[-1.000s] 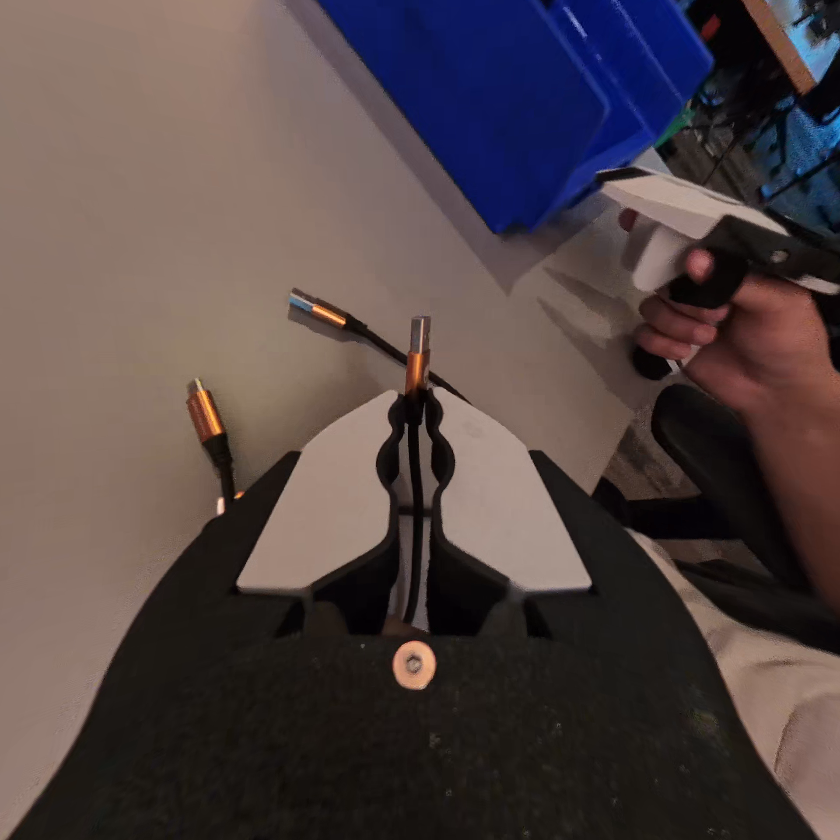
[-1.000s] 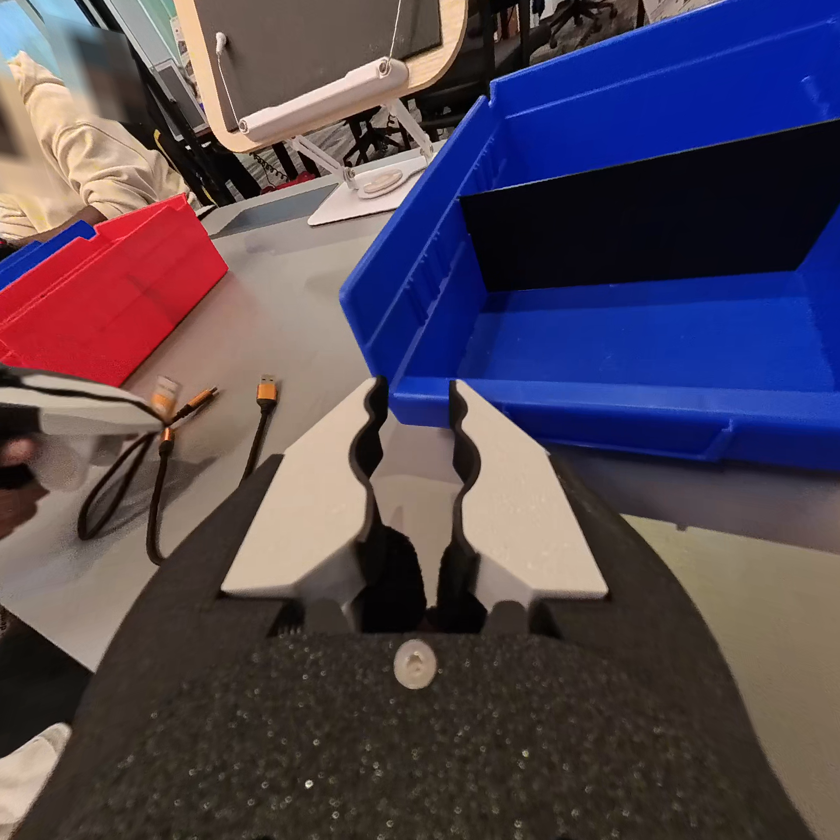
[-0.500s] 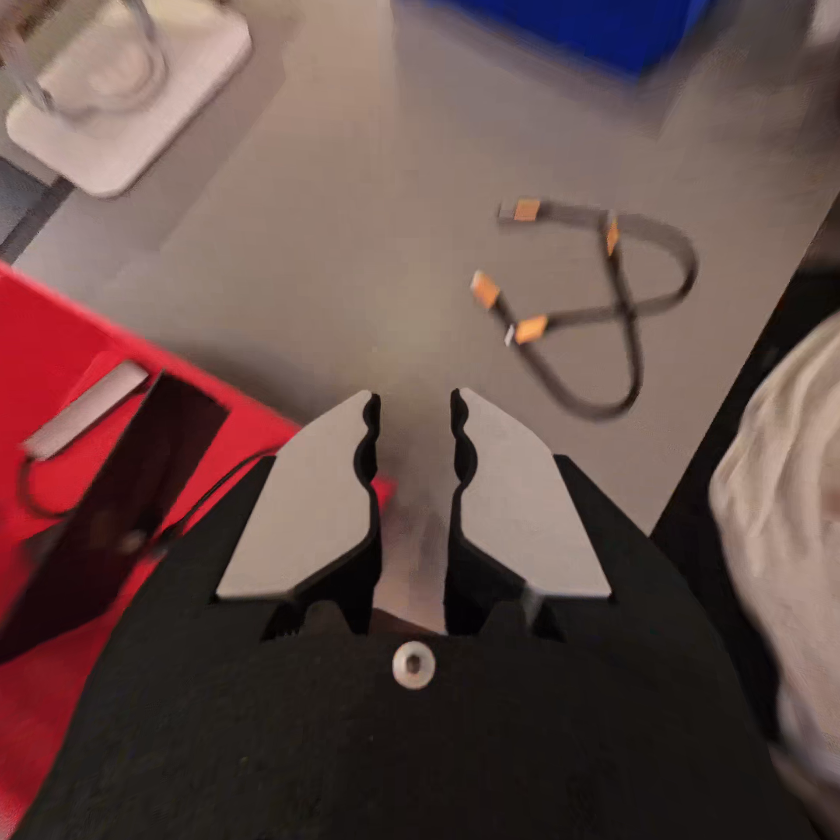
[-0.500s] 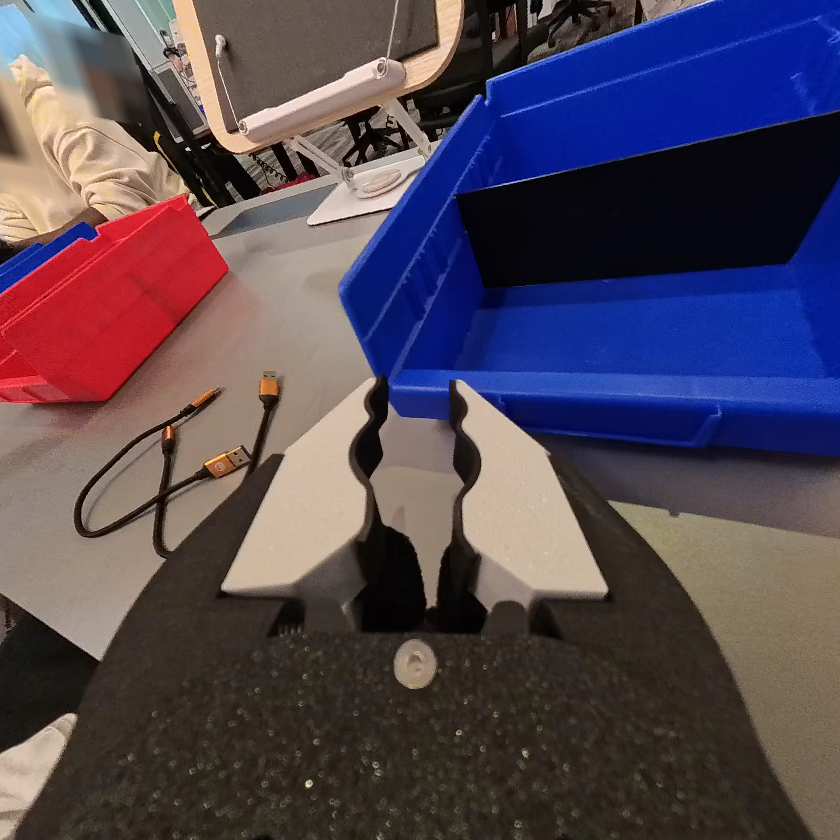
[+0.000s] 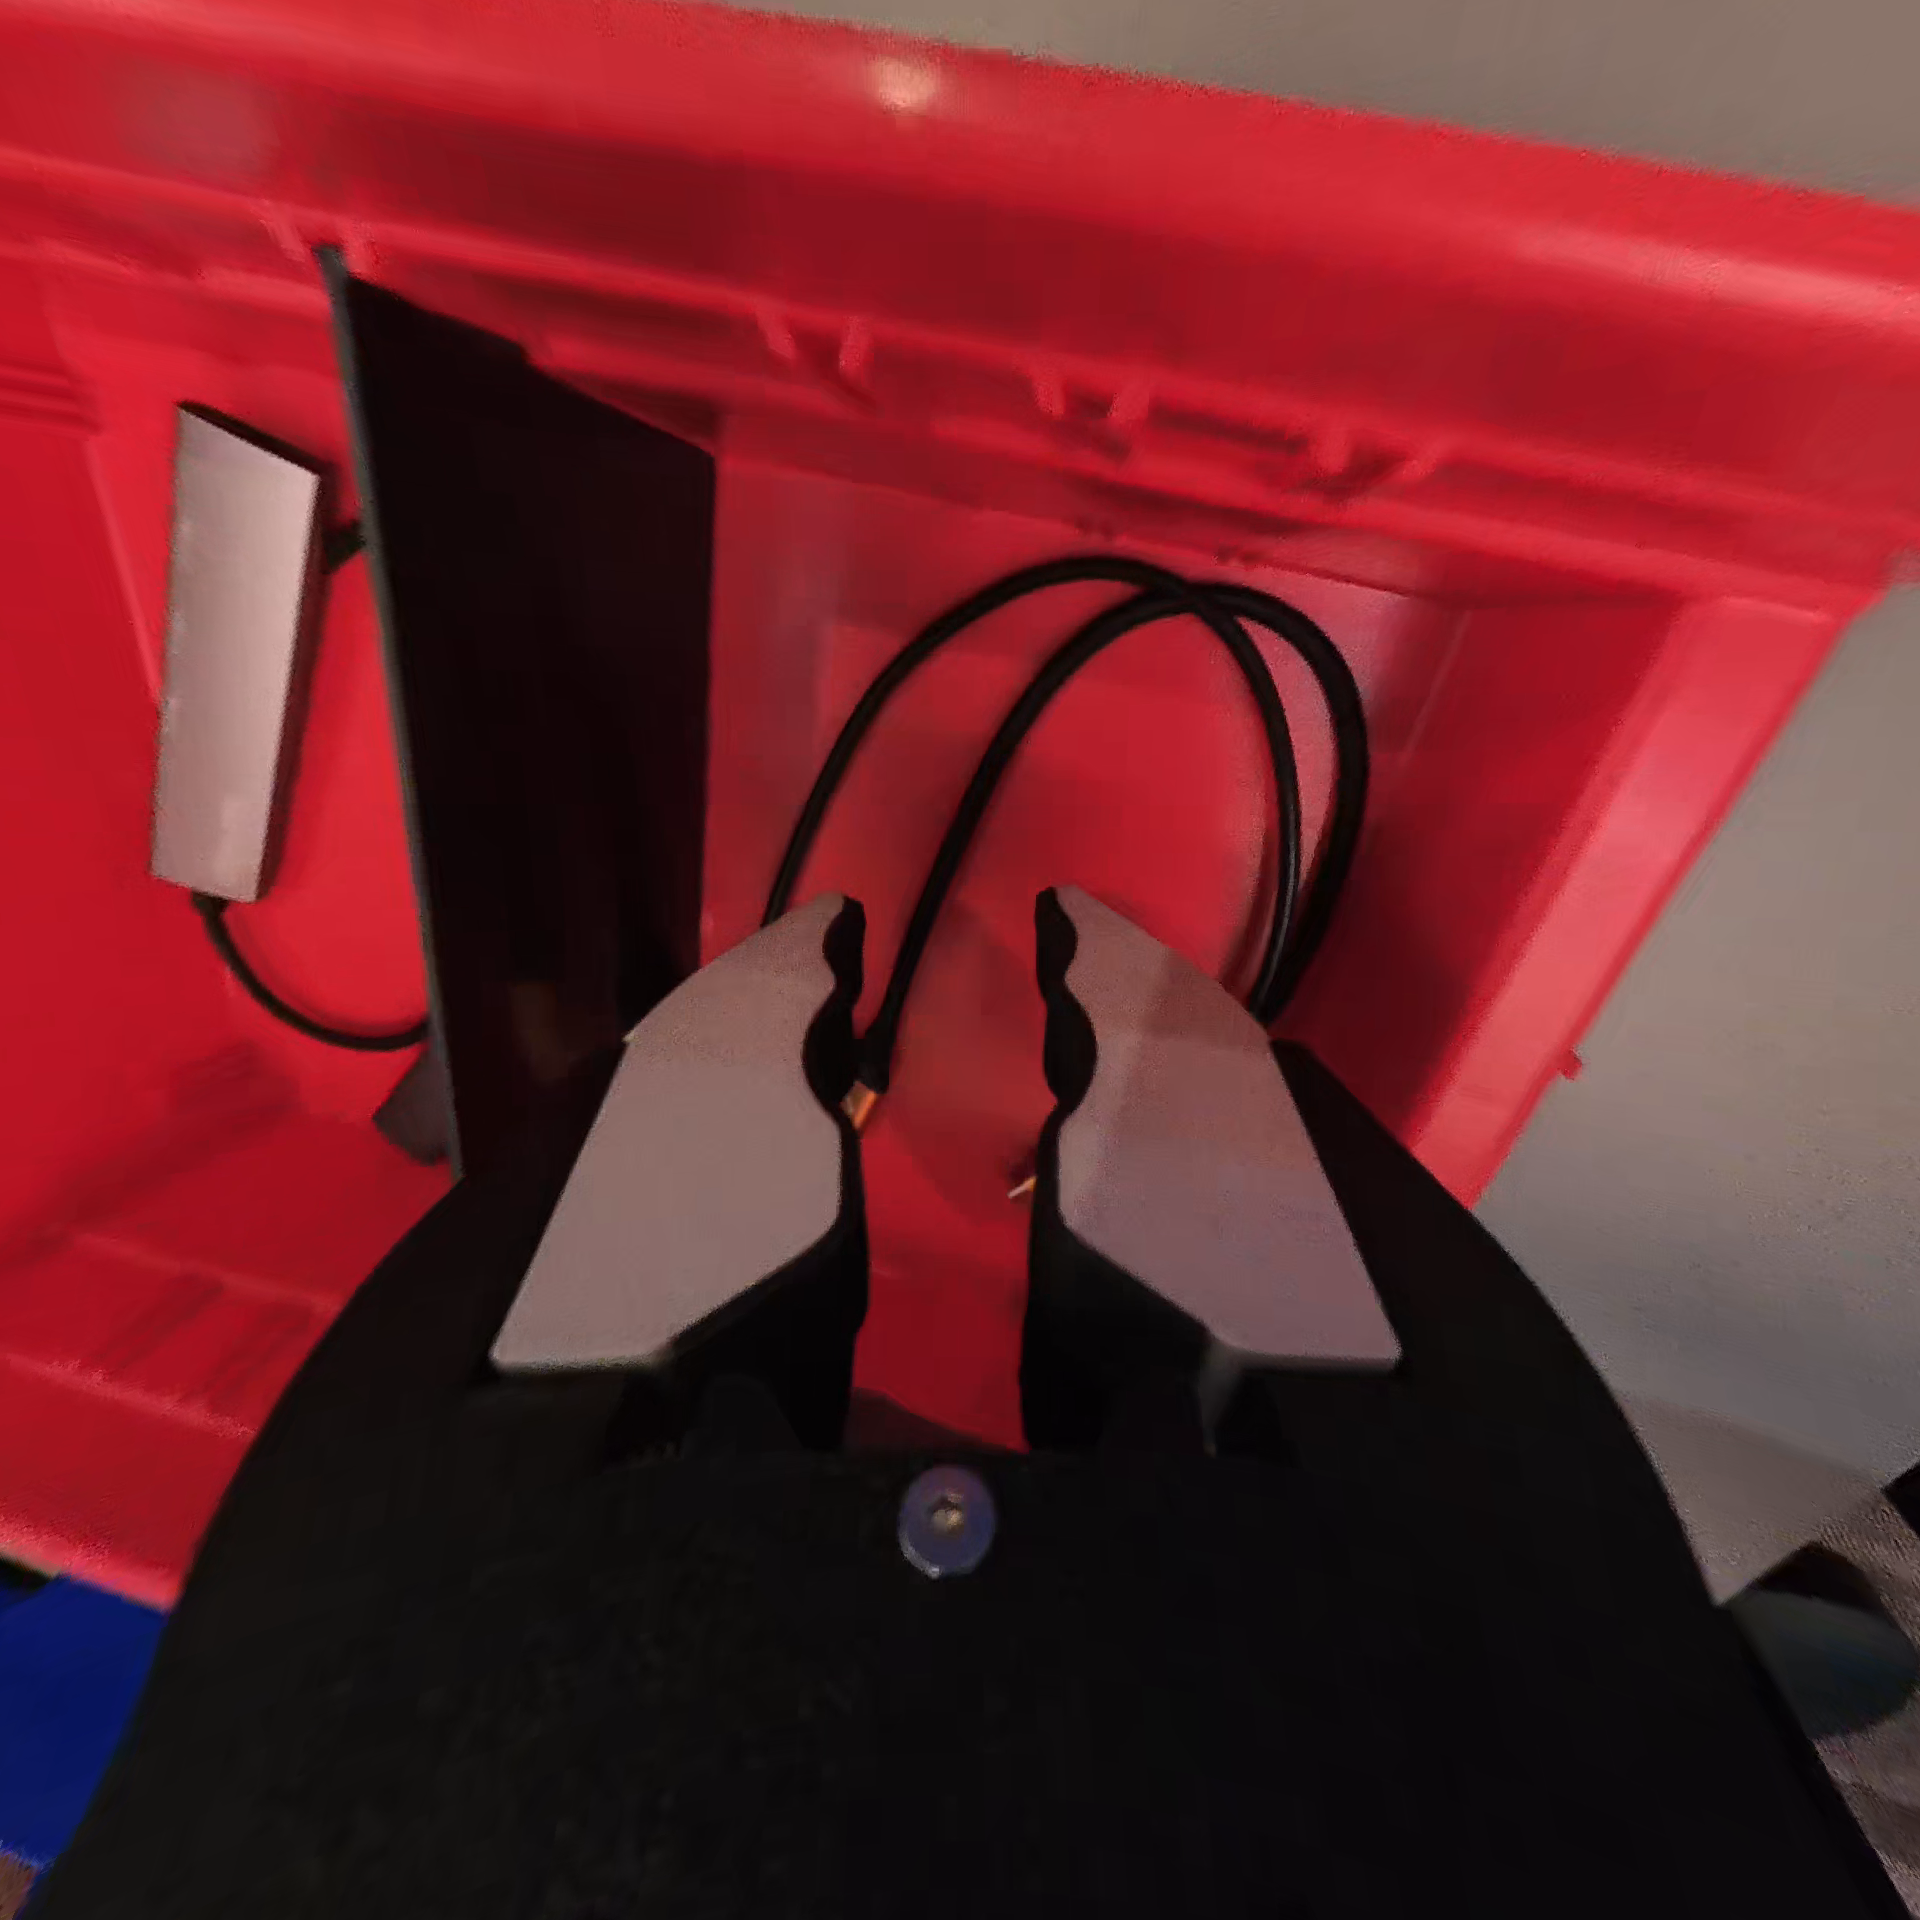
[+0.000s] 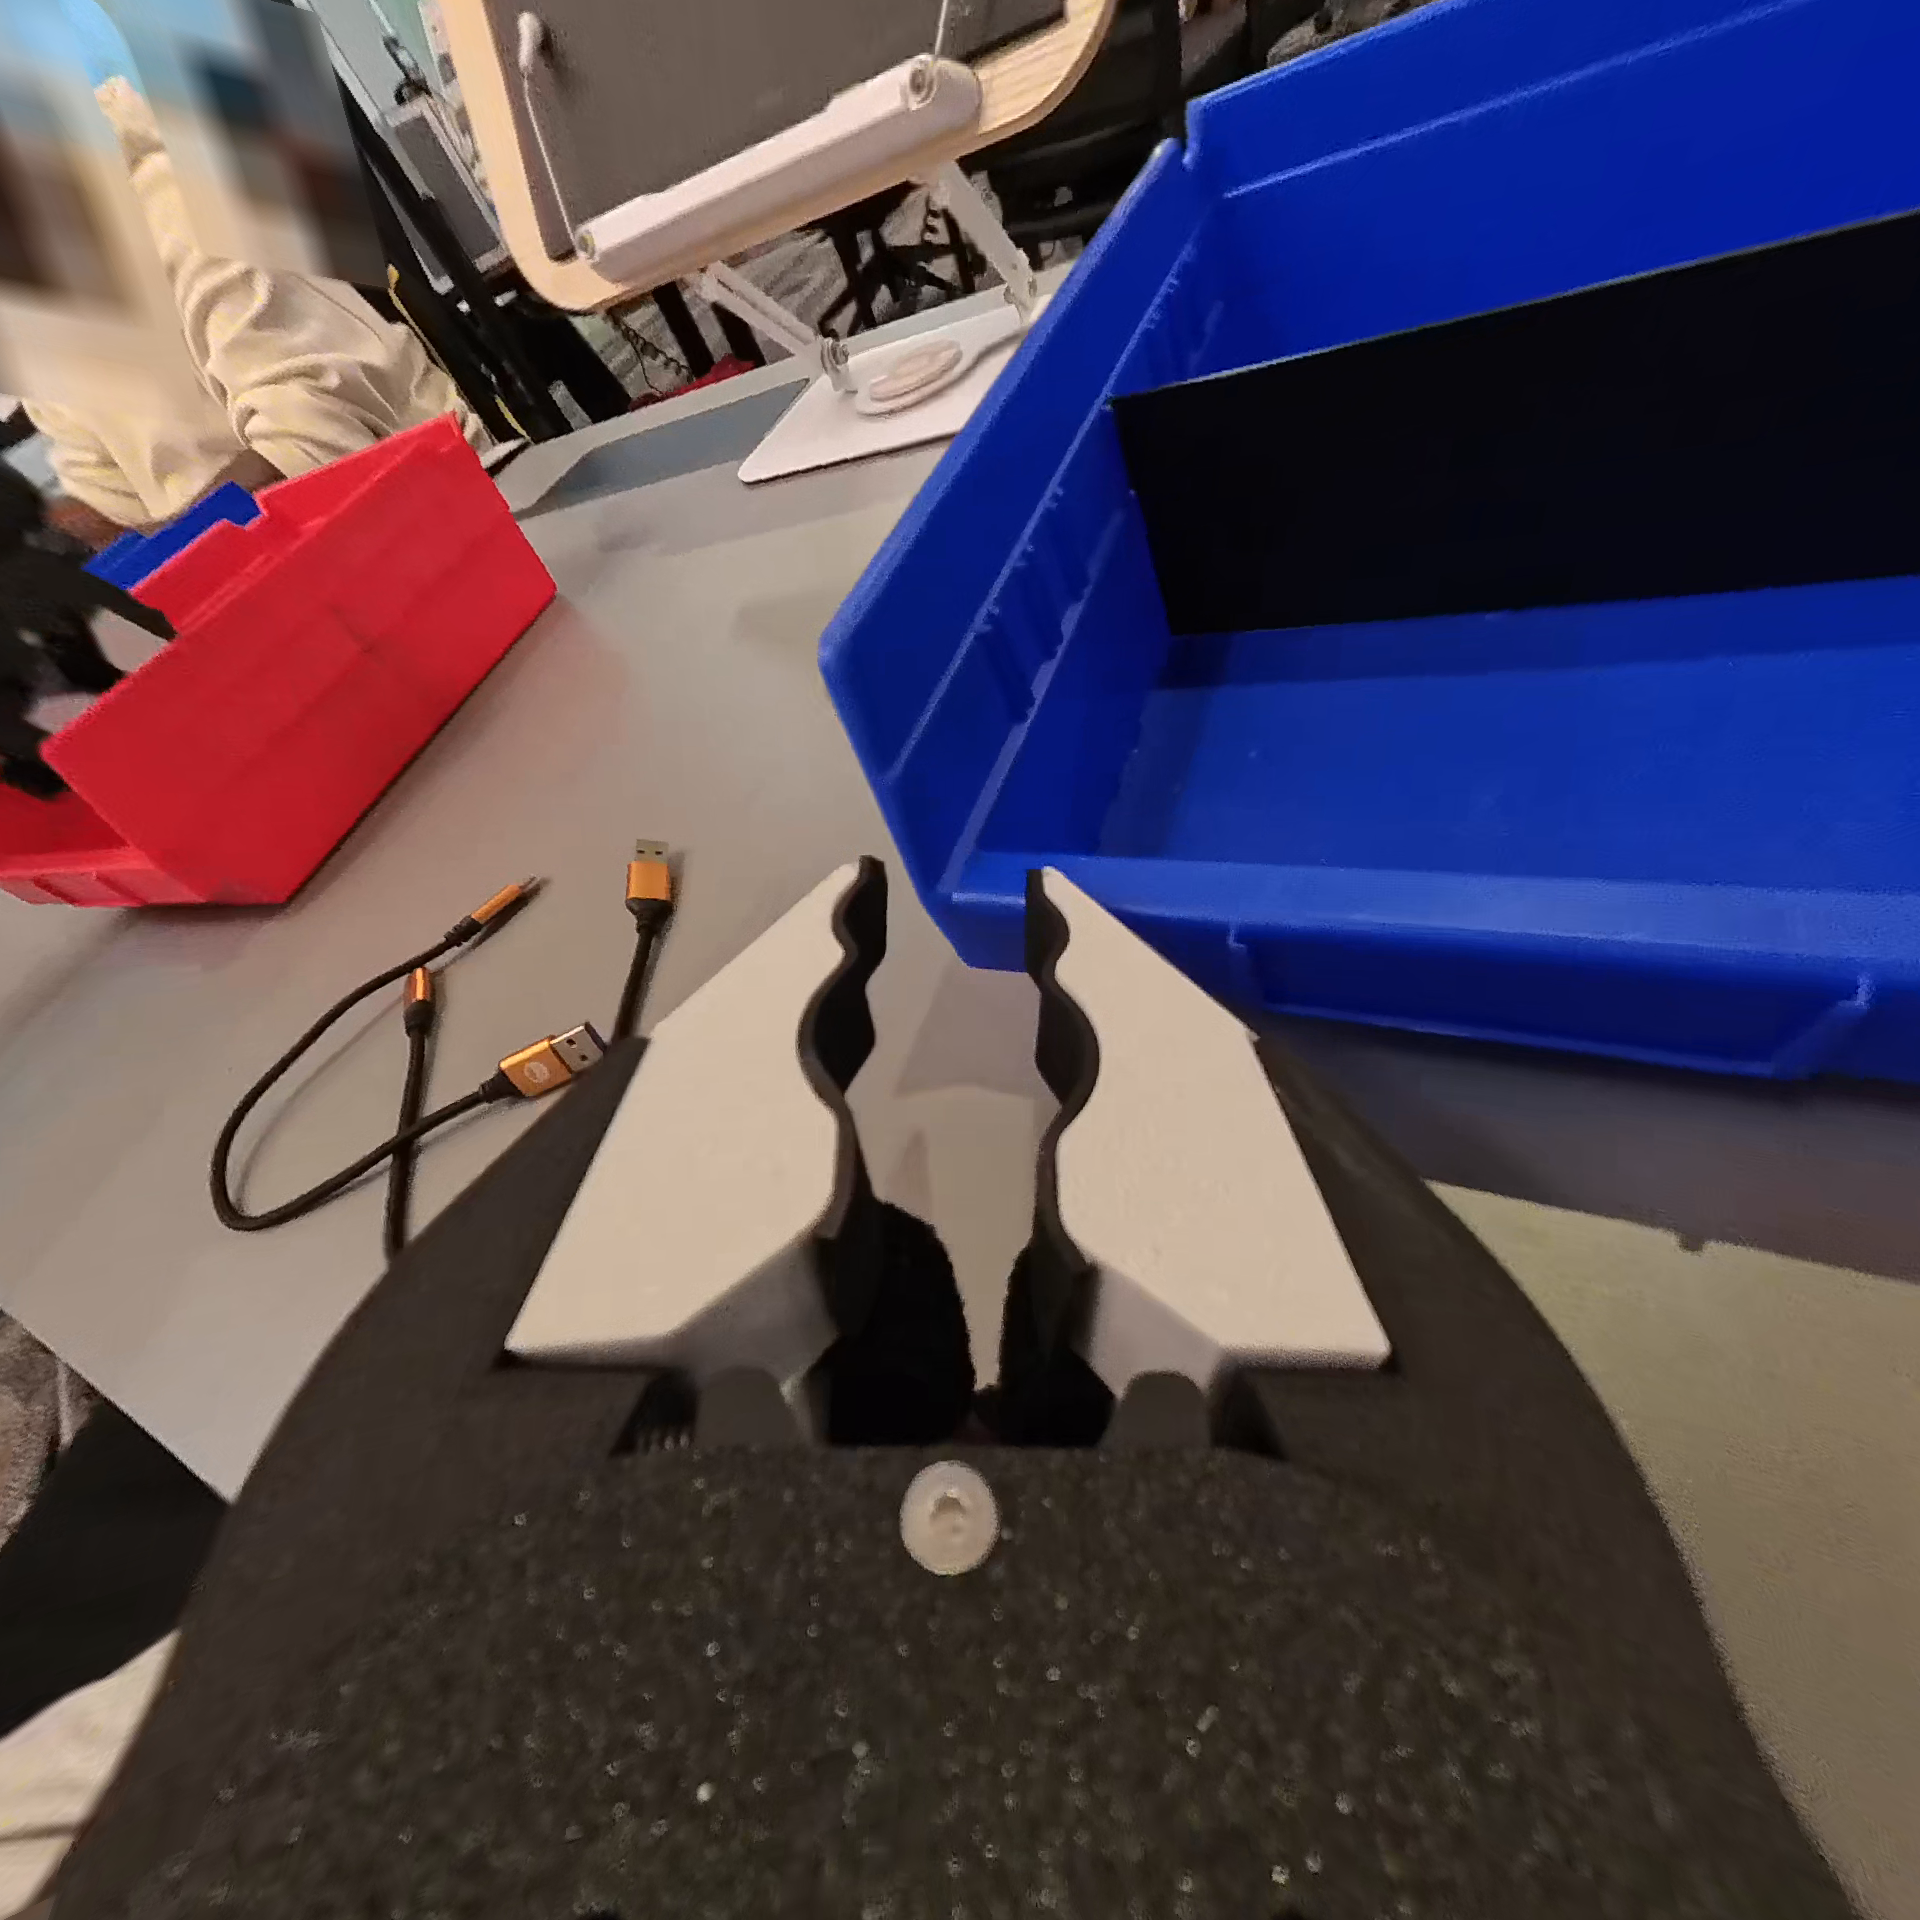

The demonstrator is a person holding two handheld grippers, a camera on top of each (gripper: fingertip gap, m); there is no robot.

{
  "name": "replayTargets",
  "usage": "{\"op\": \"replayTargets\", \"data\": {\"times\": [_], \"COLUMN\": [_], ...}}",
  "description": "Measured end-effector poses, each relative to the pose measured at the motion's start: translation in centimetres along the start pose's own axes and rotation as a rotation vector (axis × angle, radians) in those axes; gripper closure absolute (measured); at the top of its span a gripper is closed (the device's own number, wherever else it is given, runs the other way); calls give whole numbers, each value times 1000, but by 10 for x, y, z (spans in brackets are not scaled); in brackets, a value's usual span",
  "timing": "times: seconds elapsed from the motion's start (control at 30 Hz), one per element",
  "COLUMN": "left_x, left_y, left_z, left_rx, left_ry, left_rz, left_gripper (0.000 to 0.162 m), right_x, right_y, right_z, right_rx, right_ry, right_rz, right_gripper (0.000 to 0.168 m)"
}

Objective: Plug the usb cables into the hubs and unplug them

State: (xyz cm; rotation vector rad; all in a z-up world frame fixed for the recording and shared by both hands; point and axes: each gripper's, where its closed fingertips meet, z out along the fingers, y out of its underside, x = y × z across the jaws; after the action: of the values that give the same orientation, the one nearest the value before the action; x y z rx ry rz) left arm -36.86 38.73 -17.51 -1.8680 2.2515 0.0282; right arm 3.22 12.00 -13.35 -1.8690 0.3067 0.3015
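My left gripper (image 5: 948,914) is open and empty, held over the right compartment of a red bin (image 5: 1039,135). Thin black cables (image 5: 1288,727) lie looped in that compartment, and one orange-tipped end (image 5: 862,1107) lies just below my left finger. A black divider (image 5: 551,675) splits the bin. A grey box-shaped adapter (image 5: 234,665) with its own lead lies beyond it. My right gripper (image 6: 954,883) is open and empty above the grey table (image 6: 675,665), near a blue bin's (image 6: 1351,956) front corner. Two black cables with orange plugs (image 6: 416,1049) lie left of it.
The red bin (image 6: 312,675) stands at the table's far left in the right wrist view. The blue bin has a black divider (image 6: 1507,488). A white stand with a board (image 6: 883,374) is at the back. A person in a cream top (image 6: 270,353) sits behind. The gap from one gripper's tips to the other's is roughly 50 cm.
My left gripper opened and let go of the orange-plug cable, which now lies on the table. It then swung left to over the red bin. My right gripper has barely moved.
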Motion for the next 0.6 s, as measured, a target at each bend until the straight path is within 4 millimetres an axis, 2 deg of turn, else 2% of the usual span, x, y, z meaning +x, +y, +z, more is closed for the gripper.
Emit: {"op": "replayTargets", "data": {"times": [0.2,0.23,0.37,0.47,0.53,0.6], "left_x": [5,7,5,4,0,-2], "left_y": [-5,-8,-1,-5,-7,-10], "left_z": [19,19,14,-14,-48,-90], "left_rx": [53,84,73,146,203,264], "left_ry": [42,43,-35,-108,-176,-251], "left_rz": [7,14,57,59,50,49], "left_gripper": [147,155,159,160,160,160], "right_x": [5,6,5,4,1,-1], "right_y": [0,0,1,1,2,3], "right_z": [-7,-8,-10,-10,-9,-8], "right_rx": [13,14,11,9,6,3], "right_ry": [-5,-2,0,3,-1,-8], "right_rz": [57,54,49,34,23,16], "right_gripper": [143,143,143,143,143,143]}}
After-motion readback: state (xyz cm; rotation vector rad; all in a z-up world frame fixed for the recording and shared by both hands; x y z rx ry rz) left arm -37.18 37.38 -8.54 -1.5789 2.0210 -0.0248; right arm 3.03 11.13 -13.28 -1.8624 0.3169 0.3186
